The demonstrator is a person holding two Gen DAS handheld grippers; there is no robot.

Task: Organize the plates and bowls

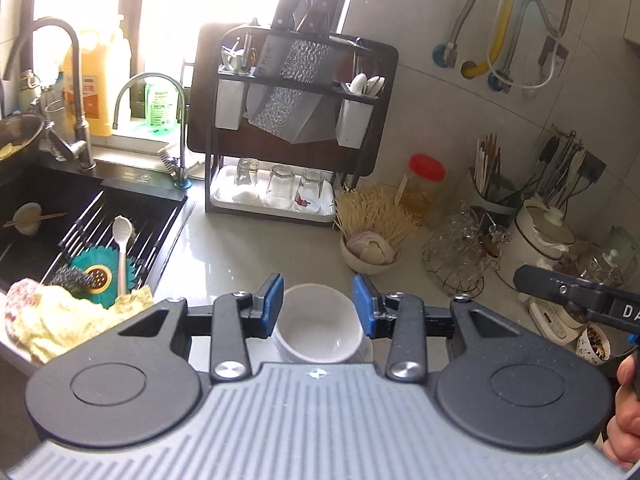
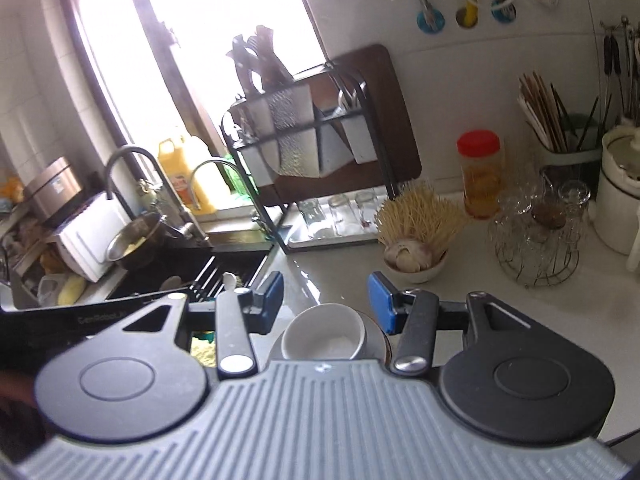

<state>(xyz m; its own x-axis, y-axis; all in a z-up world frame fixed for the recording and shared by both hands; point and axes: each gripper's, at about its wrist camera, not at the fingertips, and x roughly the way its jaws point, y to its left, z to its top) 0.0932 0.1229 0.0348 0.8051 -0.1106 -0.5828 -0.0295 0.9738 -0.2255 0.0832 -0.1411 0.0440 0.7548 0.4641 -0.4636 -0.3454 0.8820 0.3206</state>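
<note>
A white bowl [image 1: 318, 322] sits on a plate [image 2: 376, 334] on the near counter [image 1: 248, 248], just right of the sink [image 1: 80, 216]. The left gripper [image 1: 318, 306] and right gripper [image 2: 326, 304] both hang above it with jaws apart and nothing between the pads. The main risk, as I judge it: the glossy counter looks wet, so a clumsy nudge could slide the bowl off the plate, or toward the sink edge. Crowding is another hazard; a small bowl [image 1: 370, 254] holding garlic and a bunch of sticks stands just beyond, and a wire basket [image 1: 460, 256] of glassware sits to the far right. The rack's tray [image 1: 276, 212] holds three upturned glasses
</note>
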